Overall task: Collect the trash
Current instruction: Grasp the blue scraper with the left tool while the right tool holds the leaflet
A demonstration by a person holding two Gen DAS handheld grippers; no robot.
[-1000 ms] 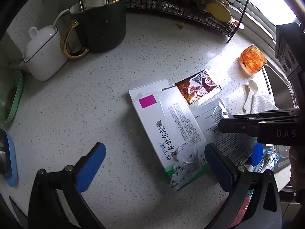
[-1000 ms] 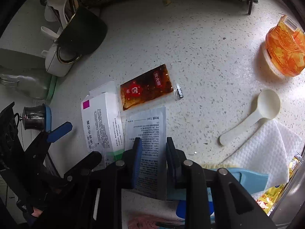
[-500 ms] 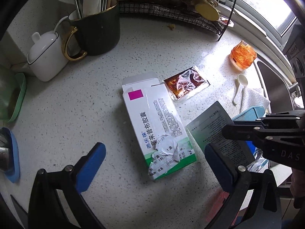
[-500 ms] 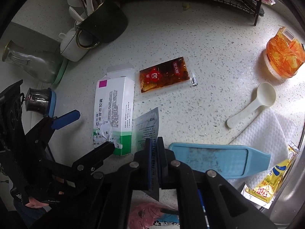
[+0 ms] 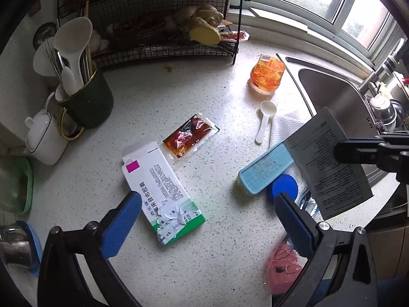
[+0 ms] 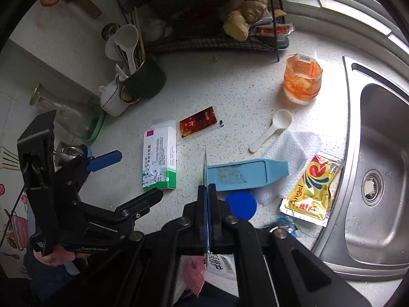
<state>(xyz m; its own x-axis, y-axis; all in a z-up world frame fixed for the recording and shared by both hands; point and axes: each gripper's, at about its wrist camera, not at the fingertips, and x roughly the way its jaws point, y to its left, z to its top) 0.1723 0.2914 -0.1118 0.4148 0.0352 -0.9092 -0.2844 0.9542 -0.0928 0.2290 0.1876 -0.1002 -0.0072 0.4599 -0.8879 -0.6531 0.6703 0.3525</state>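
Observation:
My right gripper [image 6: 206,192] is shut on a printed paper leaflet [image 5: 327,163], which hangs lifted above the counter's right side; the right wrist view shows it edge-on [image 6: 205,163]. My left gripper [image 5: 208,217] is open above the counter with nothing between its blue pads [image 5: 122,220]. Just ahead of it, flat on the speckled counter, lies an opened white and green medicine box [image 5: 161,186]. A red sauce packet [image 5: 190,135] lies beyond the box. A yellow sachet [image 6: 310,189] rests by the sink edge.
A blue brush [image 6: 245,174], blue lid [image 6: 241,204], paper towel [image 6: 294,148] and white scoop [image 6: 271,130] lie right of the box. An orange cup [image 6: 303,79] stands further back. Wire rack [image 5: 158,25], utensil mug [image 5: 87,97] and white pot [image 5: 43,138] line the back; sink [image 6: 378,174] is right.
The right gripper closed on the leaflet and lifted it off the counter. Both grippers rose, so more of the counter, the rack and the sink shows.

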